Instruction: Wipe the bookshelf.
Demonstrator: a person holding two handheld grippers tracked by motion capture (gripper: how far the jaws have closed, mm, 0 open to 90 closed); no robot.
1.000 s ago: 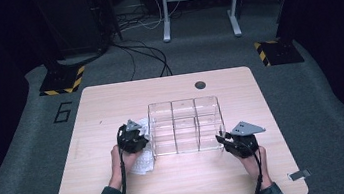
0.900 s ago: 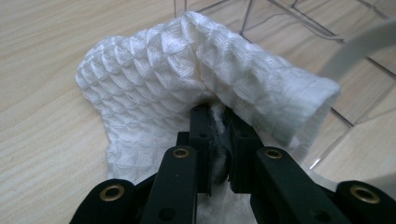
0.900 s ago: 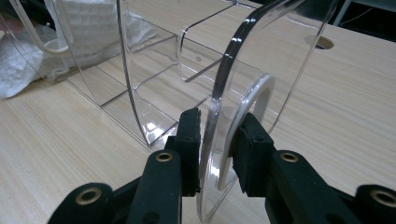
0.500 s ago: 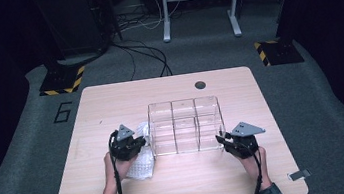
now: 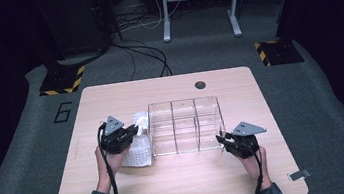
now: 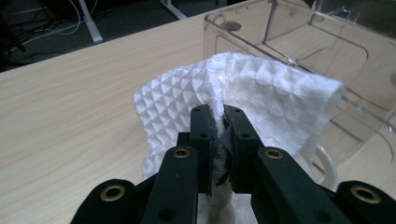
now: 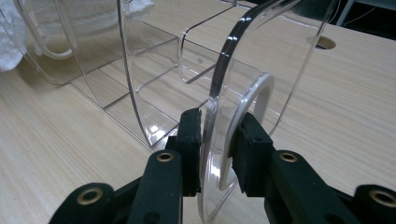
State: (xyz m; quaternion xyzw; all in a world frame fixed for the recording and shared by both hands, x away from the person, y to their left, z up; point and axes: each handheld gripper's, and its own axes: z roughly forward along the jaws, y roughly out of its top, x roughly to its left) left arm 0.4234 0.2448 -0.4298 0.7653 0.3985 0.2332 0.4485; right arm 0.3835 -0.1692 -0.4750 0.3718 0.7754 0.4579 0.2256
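High view: the left tool [image 5: 131, 131] pinches the white waffle-weave cloth [image 5: 139, 149] just beside the left wall of the clear plastic compartment box [image 5: 186, 125] on the table [image 5: 182, 186]; the right tool [image 5: 222, 138] clamps the box's right wall, so the cloth's way in runs rightward over the rim.

light wooden table [image 5: 182, 186] with a round dark grommet hole [image 5: 200, 84] near its far edge, grey carpet floor [image 5: 332, 106] around the table, a painted numeral 6 [image 5: 63, 112] left of the table, black-and-yellow hazard-striped bases [image 5: 63, 82] beyond the table, black cables [image 5: 147, 60] and a white desk frame [image 5: 198, 3] farther behind the table
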